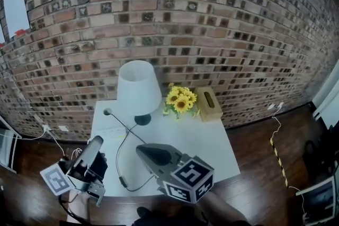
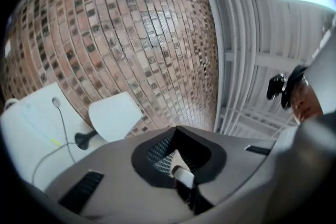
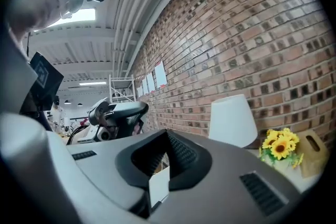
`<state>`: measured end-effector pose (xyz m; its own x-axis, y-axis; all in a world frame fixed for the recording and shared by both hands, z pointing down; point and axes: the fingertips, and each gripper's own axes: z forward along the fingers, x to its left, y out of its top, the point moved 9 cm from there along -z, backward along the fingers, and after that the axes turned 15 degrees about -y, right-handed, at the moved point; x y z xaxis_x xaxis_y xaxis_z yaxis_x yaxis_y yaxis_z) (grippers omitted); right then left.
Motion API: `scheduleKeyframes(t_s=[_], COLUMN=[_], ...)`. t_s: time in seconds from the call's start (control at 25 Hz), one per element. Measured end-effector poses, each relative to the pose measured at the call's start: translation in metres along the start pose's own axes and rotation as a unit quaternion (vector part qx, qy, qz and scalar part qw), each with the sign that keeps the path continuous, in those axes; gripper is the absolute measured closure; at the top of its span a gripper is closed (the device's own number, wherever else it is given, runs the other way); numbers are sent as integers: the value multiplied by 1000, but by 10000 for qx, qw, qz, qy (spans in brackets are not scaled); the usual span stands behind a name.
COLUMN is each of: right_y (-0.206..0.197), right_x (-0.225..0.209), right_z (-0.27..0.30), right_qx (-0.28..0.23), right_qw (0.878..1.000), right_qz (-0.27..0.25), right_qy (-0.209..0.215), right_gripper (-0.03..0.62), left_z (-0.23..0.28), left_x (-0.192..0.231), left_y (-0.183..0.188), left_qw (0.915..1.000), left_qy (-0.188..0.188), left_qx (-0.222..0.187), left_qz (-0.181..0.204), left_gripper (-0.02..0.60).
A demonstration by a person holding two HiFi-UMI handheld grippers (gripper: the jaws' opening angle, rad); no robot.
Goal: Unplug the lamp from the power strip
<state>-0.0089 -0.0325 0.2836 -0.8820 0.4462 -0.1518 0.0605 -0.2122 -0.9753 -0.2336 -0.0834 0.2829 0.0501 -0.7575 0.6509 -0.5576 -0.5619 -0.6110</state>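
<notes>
Lamp point(image 1: 139, 87) on white table point(image 1: 209, 141), black cord point(image 1: 117, 159) across it, left gripper point(image 1: 96, 141) jaws together, right gripper point(image 1: 141, 150) jaws together

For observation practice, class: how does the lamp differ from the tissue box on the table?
The lamp is white with a dark foot; the tissue box is tan. The lamp stands tall; the tissue box lies low. The lamp is left of the sunflowers, the tissue box right. Both sit on the white table near the brick wall.
</notes>
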Motion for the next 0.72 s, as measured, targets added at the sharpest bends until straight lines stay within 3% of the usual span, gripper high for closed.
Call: scheduleKeyframes(t_s=[0.08, 0.36, 0.48, 0.6, 0.72], right_y=[1, -7, -13, -12, -13], right_x=[-20, -94, -125, -157, -186], right_z=[-17, -95, -134, -170, -207], right_qx=[-37, -90, -88, -181, -270], right_qw=[9999, 9979, 9964, 9939, 9912], right_qz=[49, 330, 390, 441, 516], right_qy=[-111, -557, -744, -991, -1190], right_gripper=[591, 591, 591, 592, 591], left_z=[24, 117, 144, 178, 214], left_x=[-5, -16, -18, -25, -37], left_y=[-10, -78, -107, -137, -165], left_qw=[9999, 9946, 9890, 9857, 9776], left_qy=[-128, -225, -30, -111, -144], left_qx=[52, 973, 1334, 1558, 1875], left_qz=[2, 293, 637, 633, 946], left_gripper=[561, 561, 561, 561, 560])
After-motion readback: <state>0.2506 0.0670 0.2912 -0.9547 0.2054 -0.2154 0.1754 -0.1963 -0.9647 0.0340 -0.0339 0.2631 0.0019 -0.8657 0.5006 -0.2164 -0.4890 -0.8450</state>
